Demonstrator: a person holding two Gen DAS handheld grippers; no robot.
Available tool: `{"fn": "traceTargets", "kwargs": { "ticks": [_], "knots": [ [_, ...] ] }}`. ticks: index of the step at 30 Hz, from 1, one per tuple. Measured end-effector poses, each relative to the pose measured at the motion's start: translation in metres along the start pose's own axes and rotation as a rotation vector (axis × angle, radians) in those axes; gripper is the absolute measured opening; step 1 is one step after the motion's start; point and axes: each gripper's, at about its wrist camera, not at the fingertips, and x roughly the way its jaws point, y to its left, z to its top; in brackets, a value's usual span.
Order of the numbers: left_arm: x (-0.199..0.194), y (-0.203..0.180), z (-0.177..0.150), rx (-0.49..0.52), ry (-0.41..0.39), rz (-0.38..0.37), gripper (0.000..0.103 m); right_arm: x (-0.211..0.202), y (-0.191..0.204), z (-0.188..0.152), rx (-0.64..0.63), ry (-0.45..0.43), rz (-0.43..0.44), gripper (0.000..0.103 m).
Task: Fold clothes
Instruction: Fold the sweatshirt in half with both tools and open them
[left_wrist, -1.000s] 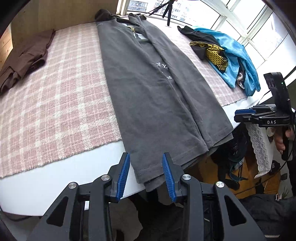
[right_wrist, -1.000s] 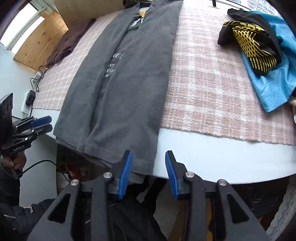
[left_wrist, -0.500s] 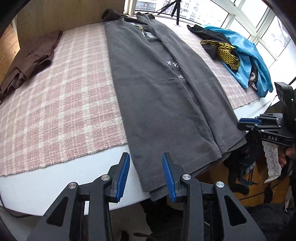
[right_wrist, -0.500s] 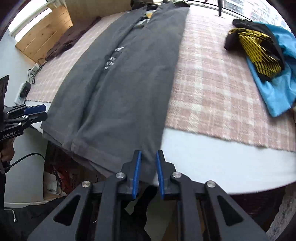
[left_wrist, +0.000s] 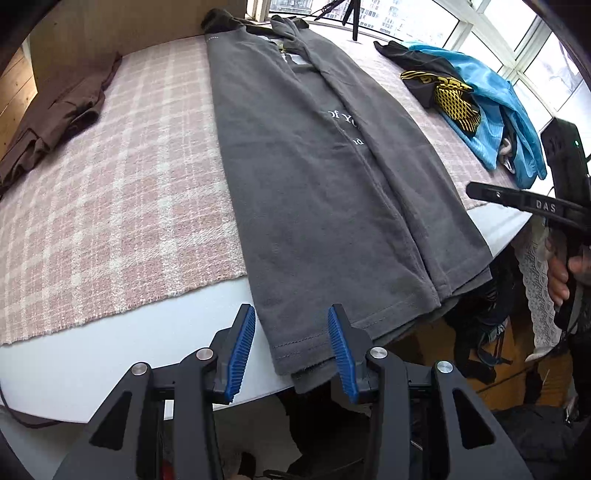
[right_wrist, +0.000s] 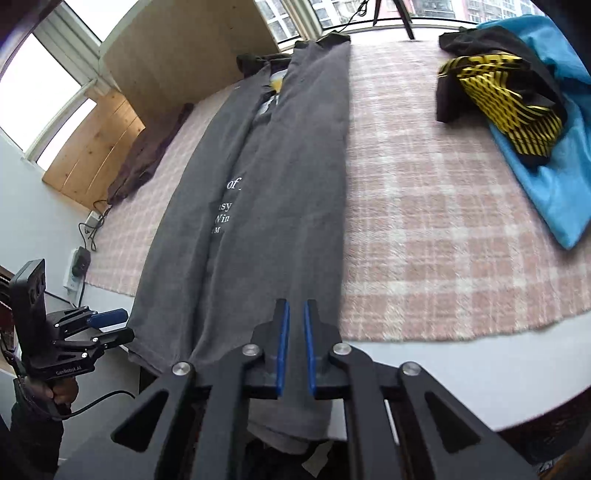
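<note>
**Right claw pinches the hem; left claw straddles its corner**

A bright room with windows along the far wall holds a white bench covered by a pink plaid blanket. A dark grey T-shirt lies along the middle of that blanket, already folded inward from both sides into a long narrow strip. Its long axis runs from the collar near the windows to the hem, which overhangs the bench's near edge. White lettering shows where the two folded flaps meet.

Left of the shirt lies a brown garment; right of it sits a heap with a blue garment and a black-and-yellow one.

The right claw is clenched on the hem at the shirt's right near corner, cloth bunched between its blue pads. The left claw is released, its jaws parting slightly and straddling the hem's left near corner without pressing it. Both claws point steeply down at the hem, each beside its own corner.

The likely next step is to lift the hem and carry it along the long axis toward the collar; the left claw must first grip.
</note>
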Motion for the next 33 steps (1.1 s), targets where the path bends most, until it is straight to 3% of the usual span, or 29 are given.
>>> {"fn": "traceTargets", "kwargs": {
  "ticks": [4,7,10,12,15,17,20,22,28,31,32,33],
  "knots": [
    [0.004,-0.003,-0.001,0.018,0.013,-0.001,0.039,0.018,-0.01,0.003,0.003,0.09,-0.04,0.002],
    [0.002,-0.004,-0.001,0.033,0.006,0.011,0.039,-0.009,-0.02,-0.005,-0.019,0.052,-0.179,0.005],
    [0.0,-0.001,-0.001,0.023,0.001,-0.014,0.039,-0.019,-0.024,-0.002,0.037,0.028,-0.054,0.005],
    [0.001,-0.002,0.0,0.03,0.007,-0.015,0.039,-0.003,-0.012,0.006,0.014,0.035,-0.051,0.005],
    [0.006,-0.003,0.002,0.038,0.017,-0.001,0.039,0.027,0.002,0.002,-0.014,0.132,-0.066,0.004],
    [0.002,0.002,0.001,0.022,0.016,-0.012,0.039,0.017,0.003,-0.011,-0.01,0.125,-0.107,0.004],
    [0.002,0.009,0.0,-0.01,0.031,-0.04,0.043,0.002,0.0,-0.031,0.016,0.114,-0.117,0.018],
    [0.003,0.012,-0.001,-0.031,0.047,-0.059,0.044,-0.003,-0.001,-0.043,0.029,0.117,-0.112,0.034],
    [0.009,0.005,-0.001,0.018,0.09,-0.068,0.045,0.001,0.009,-0.052,0.008,0.122,-0.103,0.035],
    [0.009,0.0,0.0,0.062,0.106,-0.078,0.039,-0.004,0.012,-0.059,-0.038,0.118,-0.074,0.034],
    [0.009,-0.001,-0.001,0.077,0.109,-0.086,0.025,-0.004,0.014,-0.061,-0.054,0.111,-0.065,0.033],
    [0.009,-0.001,-0.001,0.091,0.111,-0.094,0.011,-0.002,0.015,-0.061,-0.048,0.118,-0.043,0.021]
  ]
}}
